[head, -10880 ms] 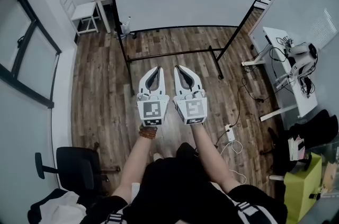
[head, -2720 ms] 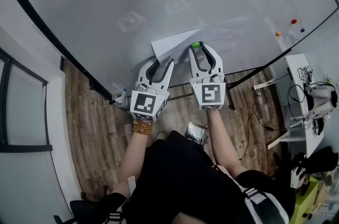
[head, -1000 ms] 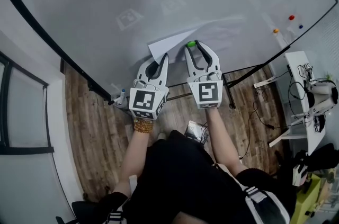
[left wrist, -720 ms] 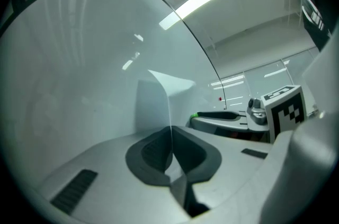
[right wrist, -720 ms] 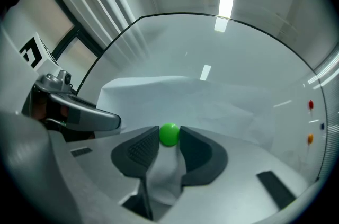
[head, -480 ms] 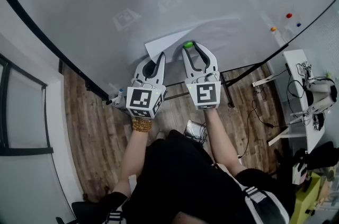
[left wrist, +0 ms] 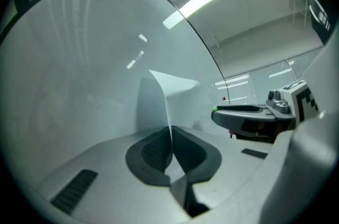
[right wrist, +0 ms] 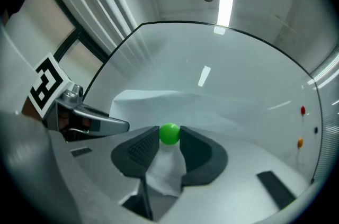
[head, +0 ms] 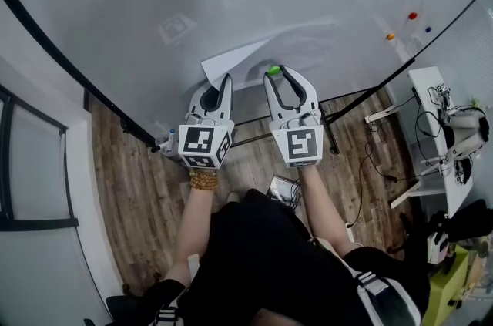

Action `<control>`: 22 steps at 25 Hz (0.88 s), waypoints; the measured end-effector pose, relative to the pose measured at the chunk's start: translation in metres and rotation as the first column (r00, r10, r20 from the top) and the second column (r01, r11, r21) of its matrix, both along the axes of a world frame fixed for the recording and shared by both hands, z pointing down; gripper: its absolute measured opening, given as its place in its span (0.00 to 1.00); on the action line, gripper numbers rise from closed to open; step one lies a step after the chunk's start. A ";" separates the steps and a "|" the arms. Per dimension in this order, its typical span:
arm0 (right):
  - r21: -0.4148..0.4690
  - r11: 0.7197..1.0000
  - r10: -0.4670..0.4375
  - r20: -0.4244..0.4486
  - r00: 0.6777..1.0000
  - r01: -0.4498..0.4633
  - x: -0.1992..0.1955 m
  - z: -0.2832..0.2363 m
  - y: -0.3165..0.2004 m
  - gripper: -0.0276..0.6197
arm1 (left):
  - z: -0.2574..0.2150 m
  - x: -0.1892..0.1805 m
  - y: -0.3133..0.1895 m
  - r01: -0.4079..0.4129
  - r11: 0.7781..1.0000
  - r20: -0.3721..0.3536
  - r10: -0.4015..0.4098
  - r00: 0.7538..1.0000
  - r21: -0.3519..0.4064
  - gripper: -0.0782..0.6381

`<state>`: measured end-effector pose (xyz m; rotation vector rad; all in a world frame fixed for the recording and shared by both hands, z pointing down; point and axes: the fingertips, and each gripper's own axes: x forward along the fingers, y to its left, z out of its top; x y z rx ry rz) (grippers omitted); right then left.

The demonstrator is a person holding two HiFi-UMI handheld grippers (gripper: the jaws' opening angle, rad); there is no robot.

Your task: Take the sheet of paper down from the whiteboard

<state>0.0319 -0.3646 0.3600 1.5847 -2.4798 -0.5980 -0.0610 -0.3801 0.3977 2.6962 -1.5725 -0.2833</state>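
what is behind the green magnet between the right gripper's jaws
The sheet of paper, with the whiteboard behind it. The patch directly behind the green magnet is covered by it and the right gripper, so contact there cannot be seen.

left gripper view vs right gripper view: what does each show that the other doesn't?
Only the left gripper view: the left gripper shut on the edge of the sheet of paper, seen edge-on between its pads.

Only the right gripper view: the right gripper closed on the green magnet, with paper behind it. The left gripper view shows only a green speck at that gripper's tip.

Both: the whiteboard, the sheet, and the other gripper alongside.
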 end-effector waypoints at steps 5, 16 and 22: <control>0.051 0.998 -0.032 0.011 0.999 0.031 -0.006 -0.011 0.019 0.23 | -0.001 -0.003 -0.001 0.011 1.000 -0.007 -0.011 1.000 -0.004 0.12; 0.059 0.998 -0.019 0.030 0.999 0.017 0.001 -0.012 0.033 0.23 | 0.000 -0.005 0.015 0.010 1.000 -0.012 -0.010 1.000 -0.006 0.12; 0.054 0.998 -0.010 0.041 0.999 0.008 0.003 -0.013 0.040 0.23 | -0.002 -0.004 0.027 -0.005 1.000 -0.002 0.005 1.000 -0.004 0.12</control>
